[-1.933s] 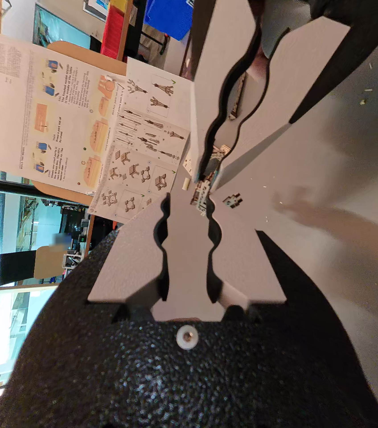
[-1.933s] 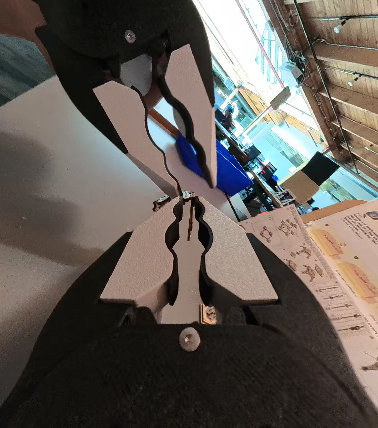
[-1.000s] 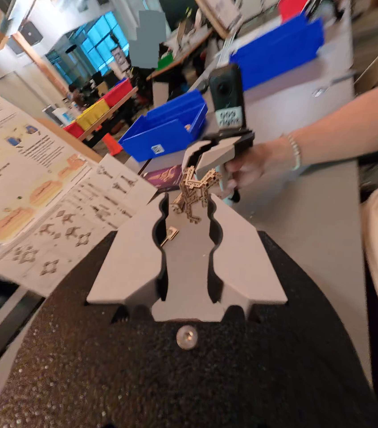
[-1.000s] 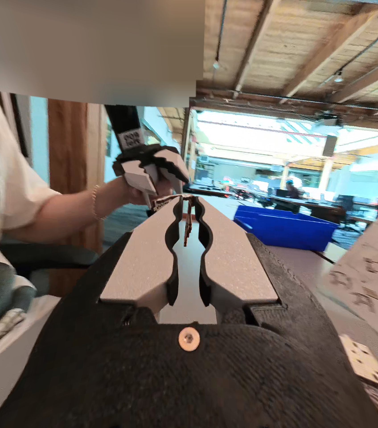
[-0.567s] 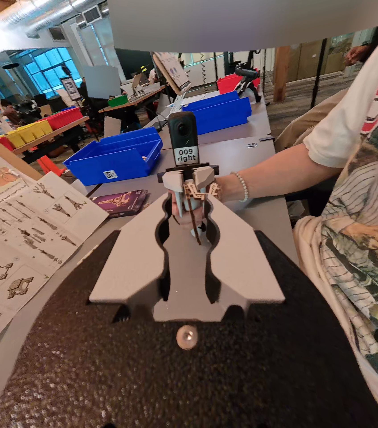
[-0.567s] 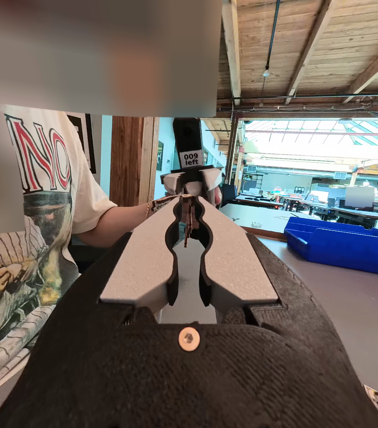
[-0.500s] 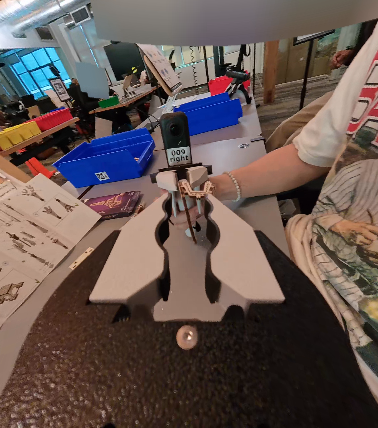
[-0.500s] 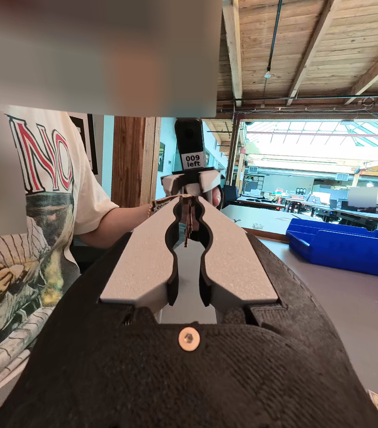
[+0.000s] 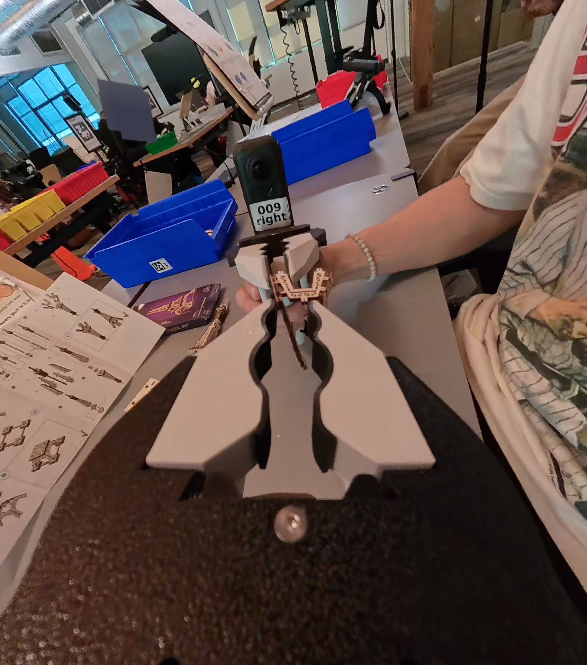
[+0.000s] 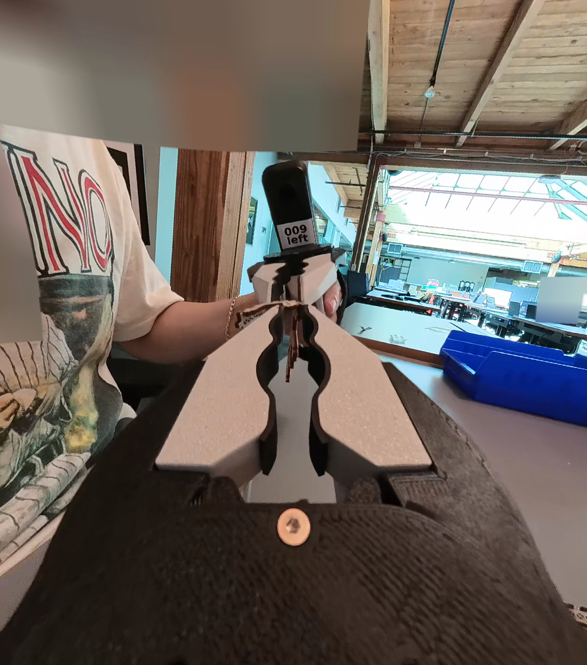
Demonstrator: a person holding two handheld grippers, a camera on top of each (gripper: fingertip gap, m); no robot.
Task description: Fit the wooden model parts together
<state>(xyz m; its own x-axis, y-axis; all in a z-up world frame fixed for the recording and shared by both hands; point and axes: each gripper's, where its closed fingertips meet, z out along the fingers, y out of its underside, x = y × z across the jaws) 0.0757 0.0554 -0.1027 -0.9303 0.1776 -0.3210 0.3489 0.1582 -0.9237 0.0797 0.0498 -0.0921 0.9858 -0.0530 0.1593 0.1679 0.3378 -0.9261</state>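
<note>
Both tongs, left and right, lifted off the bench, are clamping wooden parts together midair; I am now pressing the joint home.

Left tongs: black textured housing w/ one silver screw; two grey wedge fingers, wavy black inner edges. Right tongs: same build. Each carries a black camera w/ white label. Person: cream printed T-shirt, bead bracelet.
</note>
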